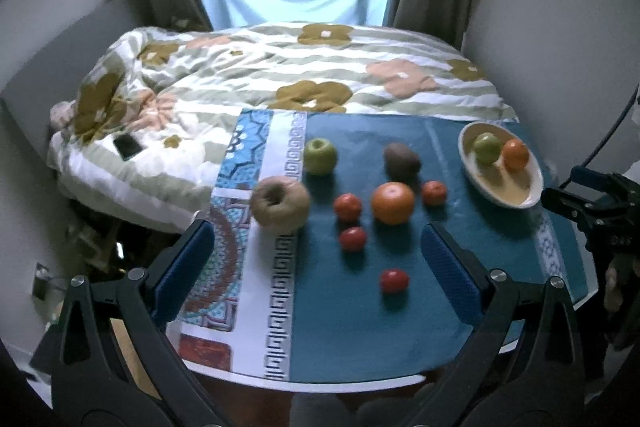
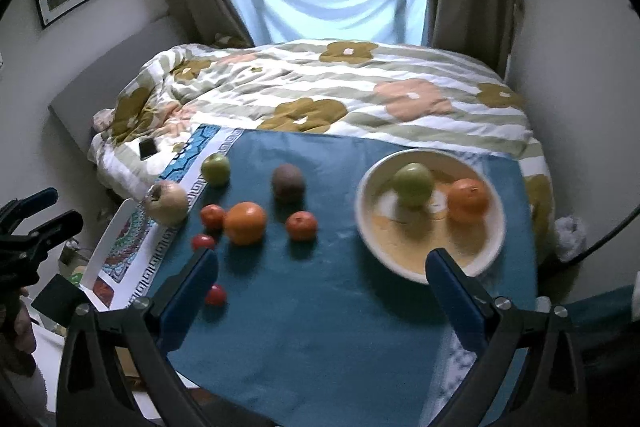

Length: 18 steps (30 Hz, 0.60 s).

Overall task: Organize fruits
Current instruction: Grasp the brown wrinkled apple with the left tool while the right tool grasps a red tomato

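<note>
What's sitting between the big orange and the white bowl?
One small reddish tangerine lies between the big orange and the white bowl, clearest in the right wrist view.

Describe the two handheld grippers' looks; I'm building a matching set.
Both the left gripper and right gripper have black plastic frames with triangular cutouts, silver pivot screws and two fingers faced with textured blue pads. A thin dark cable curves beside the right one.

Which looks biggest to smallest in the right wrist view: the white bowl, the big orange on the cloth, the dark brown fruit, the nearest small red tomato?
1. White bowl
2. Big orange and dark brown fruit: too alike to rank
3. Small red tomato, though partly hidden
</note>
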{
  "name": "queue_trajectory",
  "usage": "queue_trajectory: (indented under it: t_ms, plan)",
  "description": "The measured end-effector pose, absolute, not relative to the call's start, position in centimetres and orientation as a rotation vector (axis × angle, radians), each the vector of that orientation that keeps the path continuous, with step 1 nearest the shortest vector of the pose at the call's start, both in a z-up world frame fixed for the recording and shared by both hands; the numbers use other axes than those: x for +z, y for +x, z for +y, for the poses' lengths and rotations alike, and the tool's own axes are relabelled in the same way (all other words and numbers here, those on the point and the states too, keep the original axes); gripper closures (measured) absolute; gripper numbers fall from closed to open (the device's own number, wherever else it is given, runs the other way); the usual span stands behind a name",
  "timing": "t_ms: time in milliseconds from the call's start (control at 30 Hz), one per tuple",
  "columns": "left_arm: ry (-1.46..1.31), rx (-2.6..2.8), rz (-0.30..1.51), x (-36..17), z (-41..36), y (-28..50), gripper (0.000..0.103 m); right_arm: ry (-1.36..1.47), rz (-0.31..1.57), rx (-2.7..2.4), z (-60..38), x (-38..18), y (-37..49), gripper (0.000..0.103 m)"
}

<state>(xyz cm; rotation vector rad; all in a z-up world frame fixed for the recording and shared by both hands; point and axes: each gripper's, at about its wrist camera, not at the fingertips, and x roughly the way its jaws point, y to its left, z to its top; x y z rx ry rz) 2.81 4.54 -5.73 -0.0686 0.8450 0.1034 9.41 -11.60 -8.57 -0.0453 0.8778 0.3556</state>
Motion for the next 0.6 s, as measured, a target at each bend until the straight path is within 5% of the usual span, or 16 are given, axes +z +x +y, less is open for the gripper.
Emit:
queue_trajectory:
  t_ms: [600]
  plan:
    - [0.032,-0.118,1.002,-13.9,11.6,10.7,0.000,0.011,1.046,0.369,0.7,-17.2,10.8,0.000]
